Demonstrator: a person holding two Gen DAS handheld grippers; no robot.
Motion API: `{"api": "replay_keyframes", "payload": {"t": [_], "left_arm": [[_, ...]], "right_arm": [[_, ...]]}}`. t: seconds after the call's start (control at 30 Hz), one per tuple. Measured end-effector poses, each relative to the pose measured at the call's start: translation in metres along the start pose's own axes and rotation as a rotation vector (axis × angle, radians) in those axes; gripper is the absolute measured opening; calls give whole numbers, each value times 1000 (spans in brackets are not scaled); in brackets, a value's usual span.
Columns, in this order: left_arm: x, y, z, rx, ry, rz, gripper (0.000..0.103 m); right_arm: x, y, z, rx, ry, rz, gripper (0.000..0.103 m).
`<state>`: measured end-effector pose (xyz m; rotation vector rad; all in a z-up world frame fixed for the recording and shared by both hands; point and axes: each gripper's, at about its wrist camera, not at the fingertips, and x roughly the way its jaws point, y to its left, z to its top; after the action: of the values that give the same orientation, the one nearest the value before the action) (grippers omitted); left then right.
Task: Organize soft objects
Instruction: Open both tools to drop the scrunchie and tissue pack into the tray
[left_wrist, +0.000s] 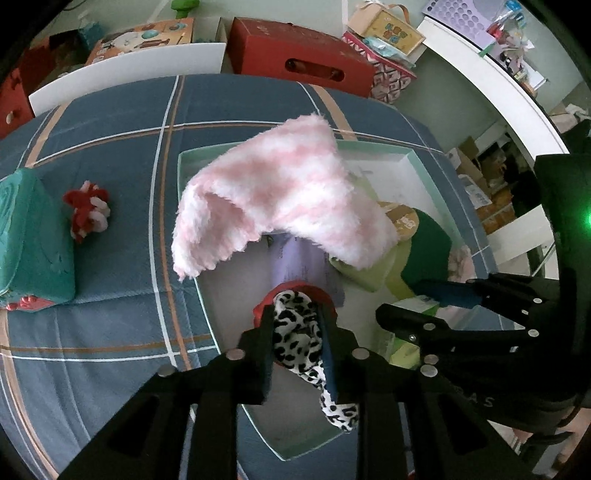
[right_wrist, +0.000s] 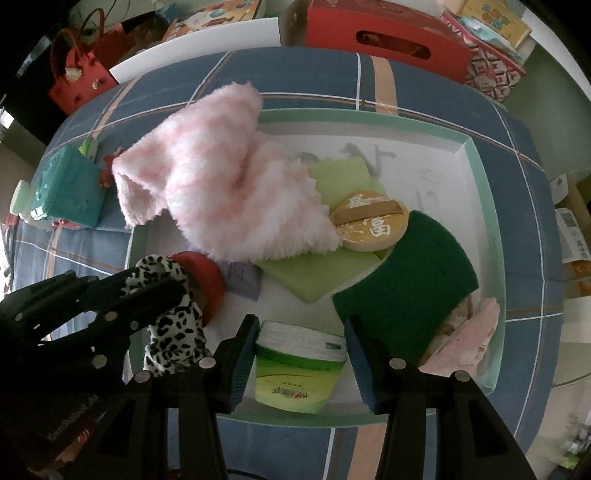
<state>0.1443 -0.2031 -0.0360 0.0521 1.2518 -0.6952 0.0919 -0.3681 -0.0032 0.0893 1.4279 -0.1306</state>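
Fingers (left_wrist: 328, 354) of the left gripper (left_wrist: 297, 345) pinched a leopard-print cloth (left_wrist: 295, 332) above the near-left corner of a shallow mint-rimmed box (right_wrist: 480, 206), the cloth's tail hanging below the pads beside a red round object (right_wrist: 207, 277). Blue-padded fingers (right_wrist: 240, 354) of the right gripper (right_wrist: 301, 360) bracketed a green-wrapped tissue roll (right_wrist: 299, 369) at the box's near edge; whether they pressed on it could not be told. Draped over the box's far-left rim lay a fluffy pink-and-white sock (right_wrist: 221, 184). Inside sat a green scouring sponge (right_wrist: 406, 273), pale green cloth (right_wrist: 317, 273) and a round yellow puff (right_wrist: 369, 221). Everything rested on a blue plaid bedspread (left_wrist: 110, 332).
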Motion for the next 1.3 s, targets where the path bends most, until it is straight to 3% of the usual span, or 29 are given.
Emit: {"api": "replay_keyframes", "payload": {"t": [0.1, 0.17, 0.27, 0.4, 0.6, 0.77, 0.9, 0.97, 1.13, 1.23, 1.3], "left_arm": [[-2, -1, 2, -2, 7, -5, 32], [-6, 1, 2, -4, -4, -5, 43], [-17, 5, 3, -22, -31, -9, 53], [-32, 16, 5, -54, -75, 9, 53], [-50, 34, 7, -93, -133, 134, 53], [-54, 50, 5, -123, -129, 198, 53], [-58, 55, 5, -138, -139, 215, 57], [-60, 56, 5, -143, -150, 222, 78], [-66, 58, 7, -144, -180, 251, 80], [-66, 59, 7, -144, -186, 274, 93], [-67, 60, 6, -142, -194, 280, 93]], "right_arm": [[0, 3, 3, 9, -2, 5, 52], [-3, 4, 4, 9, -2, 11, 53], [-10, 4, 5, 12, -8, 25, 59], [-21, 7, 8, 6, -30, 17, 59], [-31, 15, 12, -13, -49, -2, 59], [-33, 19, 10, -21, -52, -5, 59], [-31, 21, 13, -25, -52, -21, 74], [-30, 21, 14, -22, -52, -23, 76], [-32, 21, 16, -13, -61, -40, 90], [-34, 20, 17, -7, -82, -48, 102], [-36, 21, 18, -9, -98, -65, 103]]}}
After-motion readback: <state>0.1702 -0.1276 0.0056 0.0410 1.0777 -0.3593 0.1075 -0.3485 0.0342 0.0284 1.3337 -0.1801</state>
